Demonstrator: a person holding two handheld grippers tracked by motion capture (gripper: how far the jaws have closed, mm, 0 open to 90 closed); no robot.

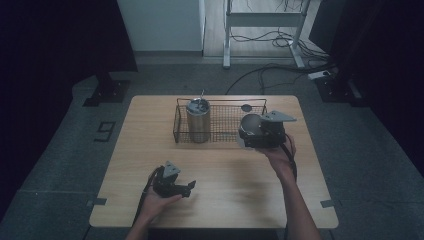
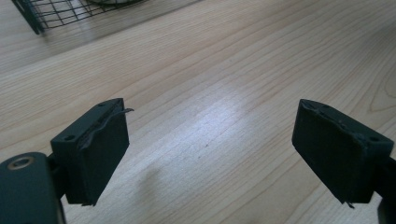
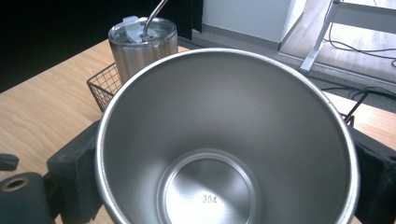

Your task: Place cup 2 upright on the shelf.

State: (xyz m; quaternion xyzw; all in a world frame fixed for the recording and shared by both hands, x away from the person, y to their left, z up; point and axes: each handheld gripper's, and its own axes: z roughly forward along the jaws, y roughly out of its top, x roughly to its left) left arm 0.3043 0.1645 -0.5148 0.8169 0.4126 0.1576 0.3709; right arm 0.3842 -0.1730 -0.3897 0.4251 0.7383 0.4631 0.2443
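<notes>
Now the right gripper, clamping the steel cup, should be clearing the basket rim near the table's far edge, while the left gripper is idling half-open, empty.

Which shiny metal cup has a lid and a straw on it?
The tall steel tumbler standing at the left end of the wire basket has the lid and straw. The other steel cup, held in the right gripper, is open and empty.

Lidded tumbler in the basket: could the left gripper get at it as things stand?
Probably yes. The left gripper is open and empty, with bare table between it and the wire basket. The lidded tumbler stands above the basket's wall, so its upper part is exposed.
</notes>
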